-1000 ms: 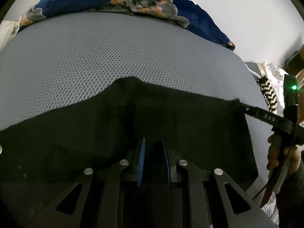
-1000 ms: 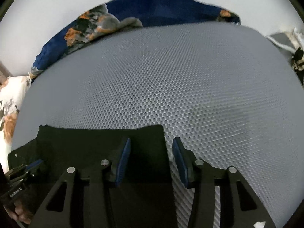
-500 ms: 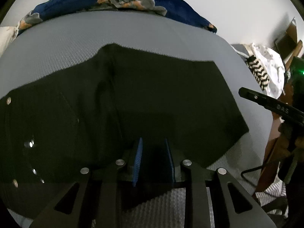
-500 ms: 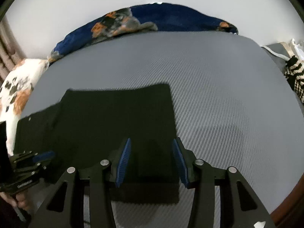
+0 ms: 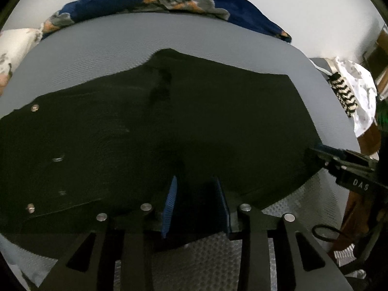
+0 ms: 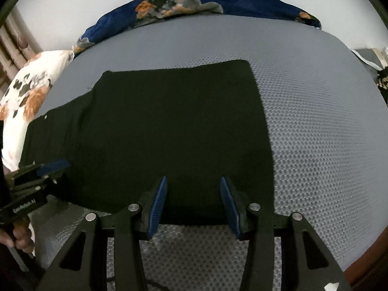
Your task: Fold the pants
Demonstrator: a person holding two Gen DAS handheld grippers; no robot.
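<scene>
The black pants (image 5: pixel 169 126) lie flat on the grey mesh bed surface (image 5: pixel 121 43), waist with metal rivets at the left, folded leg end at the right. They also show in the right wrist view (image 6: pixel 174 131). My left gripper (image 5: pixel 196 189) is open at the near edge of the pants, nothing between its blue pads. My right gripper (image 6: pixel 192 191) is open over the near edge close to the leg end, empty. The right gripper shows at the right of the left wrist view (image 5: pixel 339 160); the left one shows at the lower left of the right wrist view (image 6: pixel 41 172).
A blue floral blanket (image 5: pixel 181 2) lies along the far edge of the bed. A white floral pillow (image 6: pixel 29 92) sits at the left. A striped black-and-white cloth (image 5: pixel 344 92) lies off the right side. The bed's wooden edge (image 6: pixel 363 266) is at the near right.
Both grippers have pulled back toward the near edge and risen, so more of the pants shows. The left gripper's jaws have opened wider and let the fabric go.
</scene>
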